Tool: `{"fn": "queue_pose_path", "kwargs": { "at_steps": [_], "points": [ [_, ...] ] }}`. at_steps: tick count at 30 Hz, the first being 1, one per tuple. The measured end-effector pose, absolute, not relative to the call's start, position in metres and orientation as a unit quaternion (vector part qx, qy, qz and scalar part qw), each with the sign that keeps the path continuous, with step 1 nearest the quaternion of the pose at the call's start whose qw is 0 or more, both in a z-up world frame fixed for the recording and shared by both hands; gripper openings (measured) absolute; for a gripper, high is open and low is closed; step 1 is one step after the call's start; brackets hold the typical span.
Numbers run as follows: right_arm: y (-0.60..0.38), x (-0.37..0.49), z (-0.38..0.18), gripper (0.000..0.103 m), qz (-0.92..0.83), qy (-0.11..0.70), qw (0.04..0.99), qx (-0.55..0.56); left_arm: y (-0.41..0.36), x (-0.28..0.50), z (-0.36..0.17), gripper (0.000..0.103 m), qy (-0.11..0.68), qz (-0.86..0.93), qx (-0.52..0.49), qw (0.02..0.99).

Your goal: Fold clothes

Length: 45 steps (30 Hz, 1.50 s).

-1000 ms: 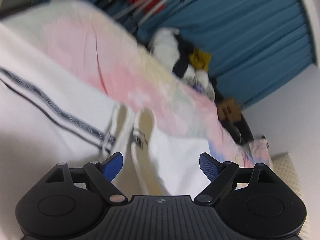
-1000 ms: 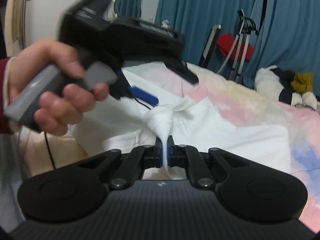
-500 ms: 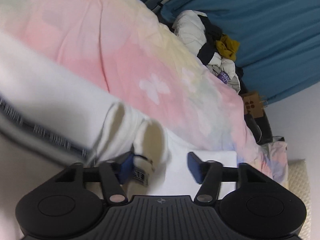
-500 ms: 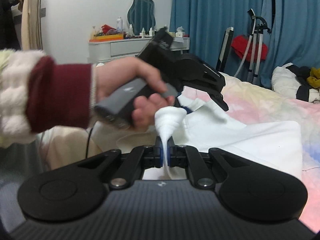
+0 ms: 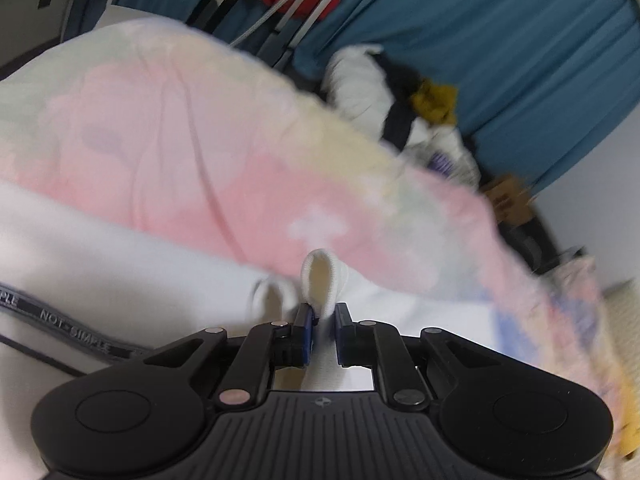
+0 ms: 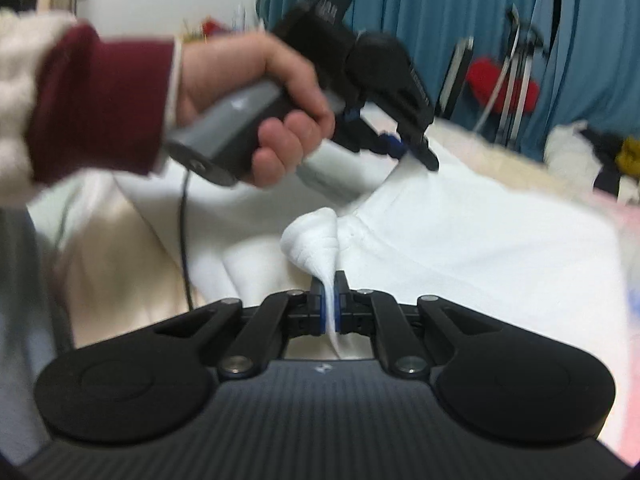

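Note:
A white garment (image 6: 480,240) with a grey lettered stripe (image 5: 72,330) lies on the bed. My left gripper (image 5: 322,334) is shut on a ribbed white cuff or hem loop (image 5: 320,280) of the garment. It also shows in the right wrist view (image 6: 400,148), held by a hand and pinching the garment's far edge. My right gripper (image 6: 329,306) is shut on a bunched white fold (image 6: 316,240) of the same garment, lifted a little off the bed.
A pink, yellow and blue floral bedspread (image 5: 200,140) covers the bed. A pile of white, black and mustard clothes (image 5: 404,108) lies at its far side. Blue curtains (image 5: 500,40), a metal rack with a red item (image 6: 500,84) and a dresser stand behind.
My left gripper has closed from open onto the white cuff. My right gripper stays shut on the bunched fold. The garment has been drawn up between the two.

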State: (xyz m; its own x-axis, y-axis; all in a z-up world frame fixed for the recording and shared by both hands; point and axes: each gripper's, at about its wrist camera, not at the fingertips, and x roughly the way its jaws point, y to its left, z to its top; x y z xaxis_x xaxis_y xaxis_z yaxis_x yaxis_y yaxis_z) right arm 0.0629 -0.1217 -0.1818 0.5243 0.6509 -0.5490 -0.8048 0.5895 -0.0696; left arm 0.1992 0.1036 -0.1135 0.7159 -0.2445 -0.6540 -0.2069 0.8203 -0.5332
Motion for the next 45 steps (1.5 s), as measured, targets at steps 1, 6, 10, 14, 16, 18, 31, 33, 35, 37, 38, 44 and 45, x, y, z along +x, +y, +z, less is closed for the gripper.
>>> {"fn": "queue_pose_path", "kwargs": {
  "at_steps": [1, 6, 10, 14, 16, 18, 31, 33, 35, 37, 38, 44, 45],
  "points": [
    [-0.119, 0.066, -0.188, 0.007, 0.423, 0.251, 0.855, -0.162, 0.102, 0.201, -0.121, 0.013, 0.381, -0.007, -0.294, 0.877],
    [-0.118, 0.075, -0.194, 0.007, 0.423, 0.274, 0.853, -0.137, 0.102, 0.196, -0.126, 0.018, 0.375, 0.0, -0.293, 0.88],
    [-0.121, 0.074, -0.19, 0.009, 0.419, 0.271, 0.859, -0.118, 0.113, 0.157, -0.102, 0.024, 0.373, 0.013, -0.293, 0.88],
    [-0.122, 0.072, -0.184, 0.009, 0.42, 0.256, 0.863, -0.115, 0.124, 0.119, -0.078, 0.045, 0.371, 0.026, -0.294, 0.881],
    [-0.125, 0.074, -0.18, 0.01, 0.418, 0.251, 0.866, -0.11, 0.13, 0.1, -0.067, 0.048, 0.37, 0.032, -0.294, 0.881],
    [-0.127, 0.075, -0.177, 0.011, 0.416, 0.249, 0.868, -0.103, 0.141, 0.074, -0.055, 0.058, 0.365, 0.048, -0.3, 0.88],
    [-0.131, 0.055, -0.159, 0.063, 0.432, 0.223, 0.869, -0.097, 0.226, -0.075, -0.045, 0.097, 0.353, 0.197, -0.444, 0.8],
    [-0.133, 0.053, -0.155, 0.063, 0.425, 0.227, 0.872, -0.086, 0.235, -0.087, -0.052, 0.097, 0.354, 0.214, -0.469, 0.78],
    [-0.136, 0.052, -0.152, 0.063, 0.416, 0.221, 0.878, -0.082, 0.244, -0.1, -0.058, 0.097, 0.355, 0.231, -0.494, 0.759],
    [-0.139, 0.053, -0.15, 0.063, 0.405, 0.216, 0.885, -0.079, 0.245, -0.101, -0.066, 0.097, 0.359, 0.235, -0.501, 0.751],
    [-0.141, 0.055, -0.15, 0.063, 0.4, 0.218, 0.887, -0.076, 0.247, -0.1, -0.069, 0.097, 0.352, 0.24, -0.509, 0.748],
    [-0.144, 0.071, -0.159, 0.063, 0.364, 0.242, 0.897, -0.068, 0.257, -0.087, -0.102, 0.097, 0.29, 0.237, -0.582, 0.722],
    [-0.146, 0.072, -0.16, 0.063, 0.357, 0.241, 0.9, -0.067, 0.259, -0.082, -0.109, 0.094, 0.288, 0.243, -0.586, 0.718]
  ]
}}
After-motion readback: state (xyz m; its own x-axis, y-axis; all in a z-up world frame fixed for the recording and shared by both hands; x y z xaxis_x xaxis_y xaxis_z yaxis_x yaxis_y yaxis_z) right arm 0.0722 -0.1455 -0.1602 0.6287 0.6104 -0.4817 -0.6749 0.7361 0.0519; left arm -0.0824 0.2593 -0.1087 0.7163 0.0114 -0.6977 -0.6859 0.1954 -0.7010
